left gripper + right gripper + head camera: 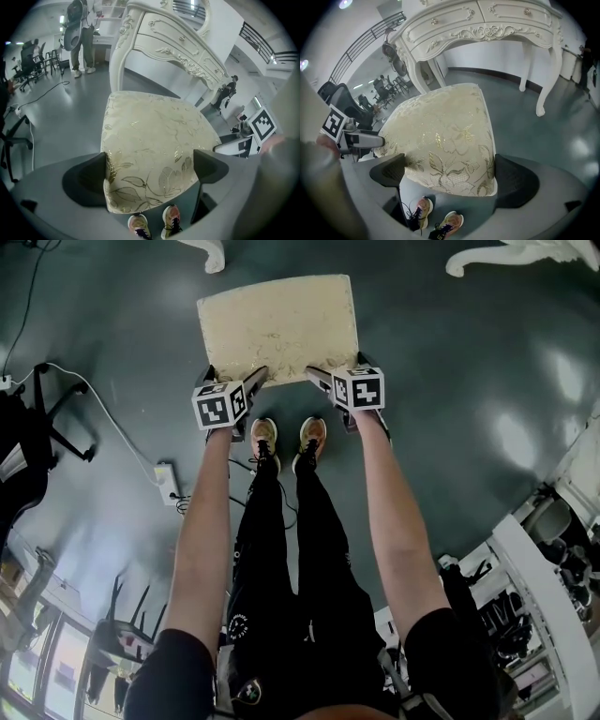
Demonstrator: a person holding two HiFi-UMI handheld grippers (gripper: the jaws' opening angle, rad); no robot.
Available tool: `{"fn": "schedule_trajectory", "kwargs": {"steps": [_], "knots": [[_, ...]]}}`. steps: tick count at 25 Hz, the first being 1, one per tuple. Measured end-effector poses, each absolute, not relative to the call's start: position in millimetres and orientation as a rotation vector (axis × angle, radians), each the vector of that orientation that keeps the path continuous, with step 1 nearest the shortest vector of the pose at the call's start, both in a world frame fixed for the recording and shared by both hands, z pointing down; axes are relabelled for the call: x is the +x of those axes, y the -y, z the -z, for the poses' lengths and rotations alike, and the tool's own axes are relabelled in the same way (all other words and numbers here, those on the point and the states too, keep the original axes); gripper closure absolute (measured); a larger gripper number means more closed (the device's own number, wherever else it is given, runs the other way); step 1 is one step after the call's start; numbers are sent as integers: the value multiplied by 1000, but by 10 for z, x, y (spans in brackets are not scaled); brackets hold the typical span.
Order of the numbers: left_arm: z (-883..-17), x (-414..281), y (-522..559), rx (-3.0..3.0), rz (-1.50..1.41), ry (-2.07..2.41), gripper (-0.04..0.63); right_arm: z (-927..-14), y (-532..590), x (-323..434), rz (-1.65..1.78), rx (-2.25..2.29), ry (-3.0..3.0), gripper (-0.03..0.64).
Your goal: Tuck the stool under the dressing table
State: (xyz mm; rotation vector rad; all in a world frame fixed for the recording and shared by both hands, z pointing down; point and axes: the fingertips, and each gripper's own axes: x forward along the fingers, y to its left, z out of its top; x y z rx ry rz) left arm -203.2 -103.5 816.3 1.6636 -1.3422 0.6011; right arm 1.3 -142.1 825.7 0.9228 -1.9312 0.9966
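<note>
The stool (279, 324) has a cream cushion with a gold flower pattern and stands on the dark floor just ahead of my shoes. The white carved dressing table (178, 42) (487, 23) stands beyond it; only its leg (211, 254) and another foot show in the head view. My left gripper (236, 373) (150, 166) straddles the cushion's (154, 140) near left corner, jaws wide, pads at the cushion's sides. My right gripper (336, 367) (449, 171) straddles the near right corner of the cushion (445, 136) the same way. Both point steeply down.
A black office chair (37, 427) and a white power strip (169, 482) with cables lie to the left. Desks and chairs (534, 559) crowd the right. My shoes (286, 437) stand at the stool's near edge. People (82, 33) stand far off behind the table.
</note>
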Motion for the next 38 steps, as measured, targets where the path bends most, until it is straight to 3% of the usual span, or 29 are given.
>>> {"fn": "schedule_trajectory", "kwargs": {"steps": [15, 38], "knots": [[-8091, -1314, 1618, 1671, -634, 1285, 34, -8224, 1875, 763, -1031, 983, 1863, 18], [-8086, -1089, 2945, 1680, -577, 1442, 32, -8180, 3034, 998, -1018, 1075, 1901, 17]]}}
